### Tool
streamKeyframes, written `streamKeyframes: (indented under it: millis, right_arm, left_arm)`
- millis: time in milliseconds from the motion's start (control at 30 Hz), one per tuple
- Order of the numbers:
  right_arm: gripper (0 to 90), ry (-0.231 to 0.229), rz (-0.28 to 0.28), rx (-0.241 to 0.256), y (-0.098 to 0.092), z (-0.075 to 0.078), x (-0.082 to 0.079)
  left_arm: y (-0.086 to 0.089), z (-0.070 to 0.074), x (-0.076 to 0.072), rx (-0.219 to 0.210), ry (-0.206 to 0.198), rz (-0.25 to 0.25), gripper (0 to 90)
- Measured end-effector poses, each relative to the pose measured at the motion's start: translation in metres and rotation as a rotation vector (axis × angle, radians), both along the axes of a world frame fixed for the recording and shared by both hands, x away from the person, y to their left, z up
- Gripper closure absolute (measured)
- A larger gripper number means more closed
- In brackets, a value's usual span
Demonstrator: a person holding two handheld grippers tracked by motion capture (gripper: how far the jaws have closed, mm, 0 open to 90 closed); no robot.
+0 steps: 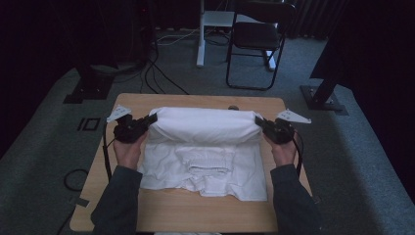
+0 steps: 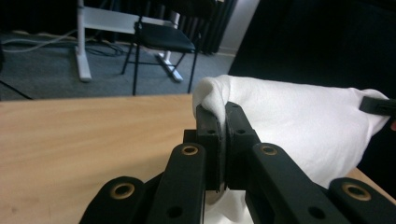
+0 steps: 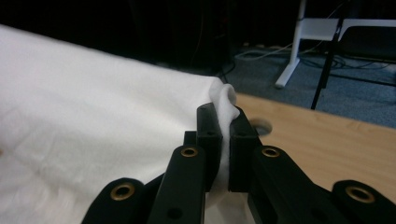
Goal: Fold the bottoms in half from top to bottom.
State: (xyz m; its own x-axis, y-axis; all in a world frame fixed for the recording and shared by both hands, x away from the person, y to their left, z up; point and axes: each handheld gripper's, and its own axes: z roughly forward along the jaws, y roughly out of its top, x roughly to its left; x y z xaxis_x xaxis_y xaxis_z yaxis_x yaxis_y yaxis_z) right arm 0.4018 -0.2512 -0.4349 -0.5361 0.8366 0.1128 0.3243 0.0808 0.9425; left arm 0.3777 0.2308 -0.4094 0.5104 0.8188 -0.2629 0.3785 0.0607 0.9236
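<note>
i have the left gripper (image 1: 152, 119) clamped on the white cloth (image 1: 203, 125) — one corner; right gripper (image 1: 259, 122) pinches the other, lifted over the table (image 1: 195, 210)

The white cloth (image 1: 205, 147) is covering most of the tabletop (image 1: 171, 210), its raised fold stretching between the left gripper (image 1: 151, 119) and the right gripper (image 1: 258, 121), both clamped on its ends, so nothing is passing straight across the middle. Bare wood is lying open along the near edge, in a thin strip at the far edge, and down the left edge. A small hole (image 1: 233, 107) is sitting at the far edge, just behind the fold.
</note>
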Motion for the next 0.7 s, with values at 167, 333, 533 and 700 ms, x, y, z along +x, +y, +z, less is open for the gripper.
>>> streamKeyframes:
  millis: [167,333,533,700]
  right_arm:
    - [85.1,0.028,0.043,-0.030,-0.004,-0.013,-0.024]
    - [65.6,0.093,0.085,-0.076,-0.001,-0.037,-0.052]
    - [48.5,0.059,0.050,-0.067,0.010,-0.023,-0.055]
    - [54.5,0.081,0.054,-0.133,0.056,-0.021,-0.040]
  left_arm:
    - [0.003,-0.017,-0.025,0.014,0.042,-0.055,87.3]
    - [0.003,-0.031,-0.040,0.068,0.064,-0.070,66.4]
    - [-0.015,-0.017,-0.028,0.101,0.075,-0.052,62.2]
    - [-0.059,-0.028,-0.008,0.148,0.131,-0.108,64.5]
